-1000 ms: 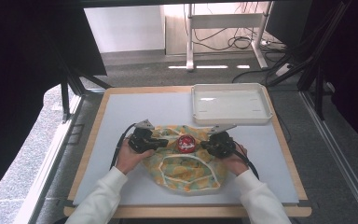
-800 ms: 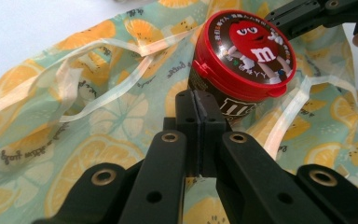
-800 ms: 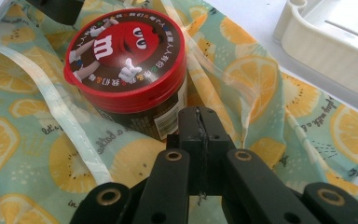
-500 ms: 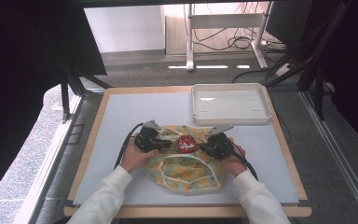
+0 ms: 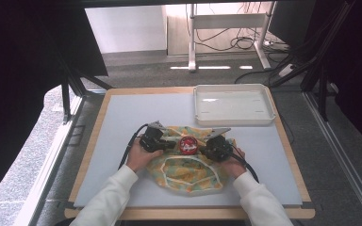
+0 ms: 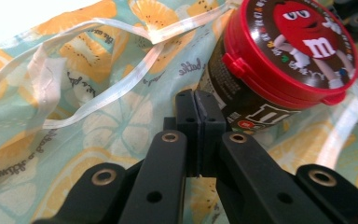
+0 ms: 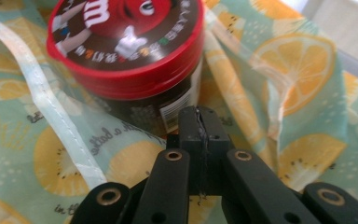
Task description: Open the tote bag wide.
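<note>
Grippers are barely shifting since a second ago: my left hand-held gripper (image 6: pixel 198 105) and right hand-held gripper (image 7: pixel 199 122) are both staying pinched closed, apparently on the lemon-print bag (image 5: pixel 188 172), flanking the candy tub (image 5: pixel 187 144) sitting on it on the counter (image 5: pixel 122 122).

Both grippers (image 5: pixel 156 140) (image 5: pixel 217 147) slightly nearer the candy jar (image 5: pixel 187 144).

The high view is evenly lit over the table (image 5: pixel 122 141), though its left and right margins fall into deep black; bright light enters from the far floor, with a glare streak there; the white tray (image 5: pixel 232 104) carries a faint sheen; both gripper views are bright and soft; the red lid (image 6: pixel 298 46) is slightly blurred; the upper corners wash out to white.
</note>
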`<action>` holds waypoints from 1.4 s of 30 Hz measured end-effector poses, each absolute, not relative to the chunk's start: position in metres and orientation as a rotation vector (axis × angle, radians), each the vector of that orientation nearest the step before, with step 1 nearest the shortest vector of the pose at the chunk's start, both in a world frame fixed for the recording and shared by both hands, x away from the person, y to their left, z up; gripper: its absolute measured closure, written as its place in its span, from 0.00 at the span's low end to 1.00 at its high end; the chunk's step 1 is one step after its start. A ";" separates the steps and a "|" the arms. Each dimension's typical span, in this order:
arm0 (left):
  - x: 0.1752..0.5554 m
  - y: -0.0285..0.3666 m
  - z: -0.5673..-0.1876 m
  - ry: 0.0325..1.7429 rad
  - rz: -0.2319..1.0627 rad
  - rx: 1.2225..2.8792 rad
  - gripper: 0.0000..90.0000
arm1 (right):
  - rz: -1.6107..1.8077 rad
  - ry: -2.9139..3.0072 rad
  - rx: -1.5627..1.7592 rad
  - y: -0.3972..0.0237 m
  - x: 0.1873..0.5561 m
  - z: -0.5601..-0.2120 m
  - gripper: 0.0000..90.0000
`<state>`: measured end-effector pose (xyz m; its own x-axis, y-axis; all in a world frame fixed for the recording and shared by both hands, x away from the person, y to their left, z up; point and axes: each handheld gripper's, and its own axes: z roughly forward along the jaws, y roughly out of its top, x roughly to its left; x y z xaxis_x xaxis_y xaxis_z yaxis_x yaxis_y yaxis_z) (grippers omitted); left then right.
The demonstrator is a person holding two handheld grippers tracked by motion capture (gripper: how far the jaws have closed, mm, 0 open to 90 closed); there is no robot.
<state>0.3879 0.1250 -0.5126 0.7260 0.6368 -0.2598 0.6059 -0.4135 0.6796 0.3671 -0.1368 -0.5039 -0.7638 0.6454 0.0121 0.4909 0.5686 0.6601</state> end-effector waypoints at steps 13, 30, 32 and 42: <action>0.396 0.124 -0.521 0.977 0.070 2.114 1.00 | 0.972 2.625 0.940 -0.143 0.361 -0.509 0.99; 0.410 0.117 -0.529 1.002 0.075 2.100 1.00 | 0.992 2.654 0.902 -0.142 0.350 -0.512 0.99; 0.414 0.116 -0.531 1.012 0.073 2.103 1.00 | 0.991 2.660 0.906 -0.142 0.348 -0.512 0.99; 0.424 0.112 -0.537 1.053 0.088 2.081 1.00 | 1.025 2.713 0.837 -0.137 0.331 -0.513 0.99</action>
